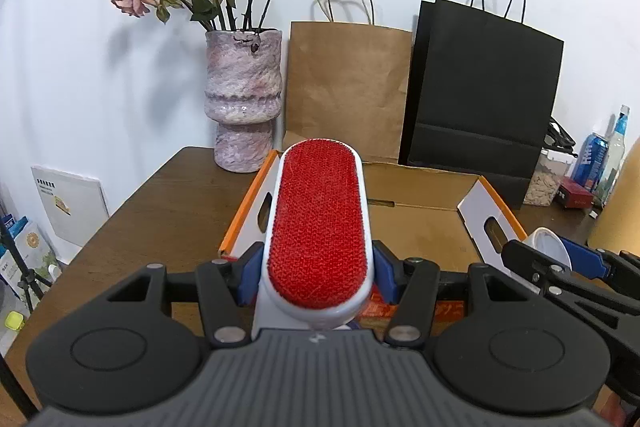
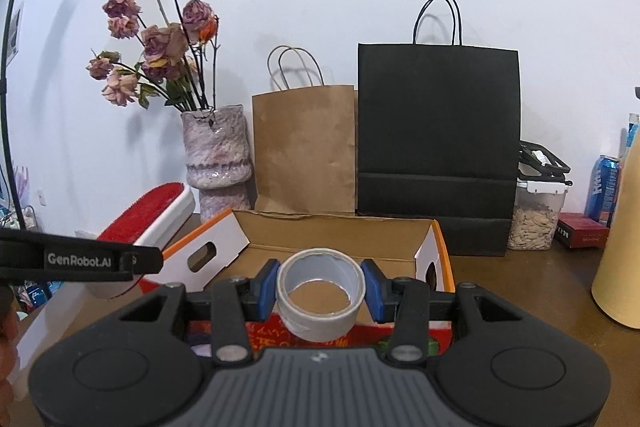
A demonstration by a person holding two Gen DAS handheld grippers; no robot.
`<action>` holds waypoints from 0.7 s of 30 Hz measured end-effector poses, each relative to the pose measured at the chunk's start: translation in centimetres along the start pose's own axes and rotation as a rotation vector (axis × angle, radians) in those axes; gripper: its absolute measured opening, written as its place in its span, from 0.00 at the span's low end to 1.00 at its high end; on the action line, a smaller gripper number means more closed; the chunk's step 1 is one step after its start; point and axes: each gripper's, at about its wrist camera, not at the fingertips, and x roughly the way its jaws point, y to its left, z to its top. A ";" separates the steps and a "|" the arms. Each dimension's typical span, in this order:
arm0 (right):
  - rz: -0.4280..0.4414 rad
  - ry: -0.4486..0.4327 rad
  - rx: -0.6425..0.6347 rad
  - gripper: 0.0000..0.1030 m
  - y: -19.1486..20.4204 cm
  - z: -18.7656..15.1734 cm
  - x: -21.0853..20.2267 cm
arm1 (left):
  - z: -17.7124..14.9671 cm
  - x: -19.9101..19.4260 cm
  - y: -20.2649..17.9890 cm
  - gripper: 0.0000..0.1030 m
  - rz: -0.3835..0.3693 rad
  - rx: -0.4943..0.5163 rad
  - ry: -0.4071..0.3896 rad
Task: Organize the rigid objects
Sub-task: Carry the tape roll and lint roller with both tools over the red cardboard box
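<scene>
- My left fingers (image 1: 316,273) are clamped on a lint brush (image 1: 318,227), its red pad facing up, blue pads pressing its white sides at lower centre of the left view.
- My right fingers (image 2: 321,289) grip a roll of tape (image 2: 320,293) across its width, hole facing up, at lower centre of the right view.
- Both things hang over the near edge of an open cardboard box (image 2: 340,237) with orange rims and white end flaps.
- The box sits on the brown desk (image 1: 160,211).
- Behind it, from left to right along the white wall: a mottled pink vase (image 1: 243,99) of dried roses, a brown paper bag (image 1: 348,87), a black paper bag (image 1: 480,99).
- At far right stand a clear container (image 2: 536,219) and a blue can (image 2: 604,187).
</scene>
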 end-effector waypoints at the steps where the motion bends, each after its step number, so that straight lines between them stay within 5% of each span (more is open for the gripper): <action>1: -0.001 0.000 0.001 0.41 0.0 0.1 0.3 | 0.2 0.4 0.0 0.55 0.001 -0.005 0.000; 21: -0.003 0.034 -0.017 0.41 -1.5 3.0 8.2 | 3.9 7.9 -0.3 0.55 0.022 0.000 0.002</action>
